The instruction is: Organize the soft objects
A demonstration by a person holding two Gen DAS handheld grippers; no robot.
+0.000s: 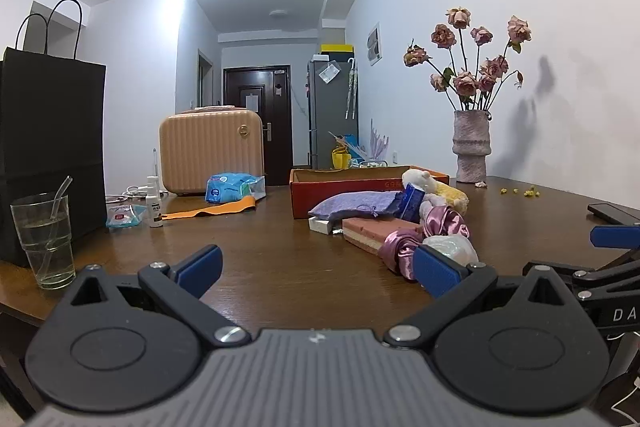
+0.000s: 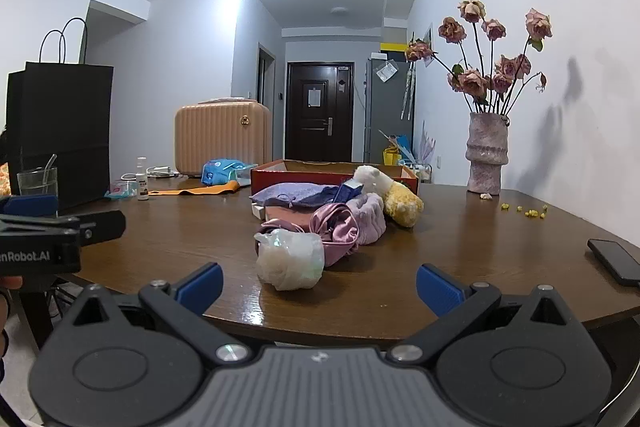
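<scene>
Both grippers are held wide apart and empty at the near edge of the bench (image 2: 192,227): nothing lies between the pads of the left gripper (image 1: 318,269) or of the right gripper (image 2: 320,285). The soft things are heaped mid-bench, just in front of the red box (image 2: 304,169): a white bag (image 2: 290,261) nearest, a satin scrunchie (image 2: 340,231) touching it behind, a purple pouch (image 2: 292,197) further back and a plush toy (image 2: 400,201) leaning at the box corner.

Because the pieces overlap, two could be caught in one grasp, and the second dropped on the way to the box. The bag is thin and slack; a shallow pinch may slip off it, or it may be pushed along the polished wood instead of being lifted. A blue carton (image 2: 348,191) is wedged among the fabrics and could be dragged out with them. To the left a glass (image 1: 44,239) with water stands near the edge, and a phone (image 2: 616,261) lies at the right; either could be knocked by a wide sweep. The vase (image 2: 488,155) is judged well clear
</scene>
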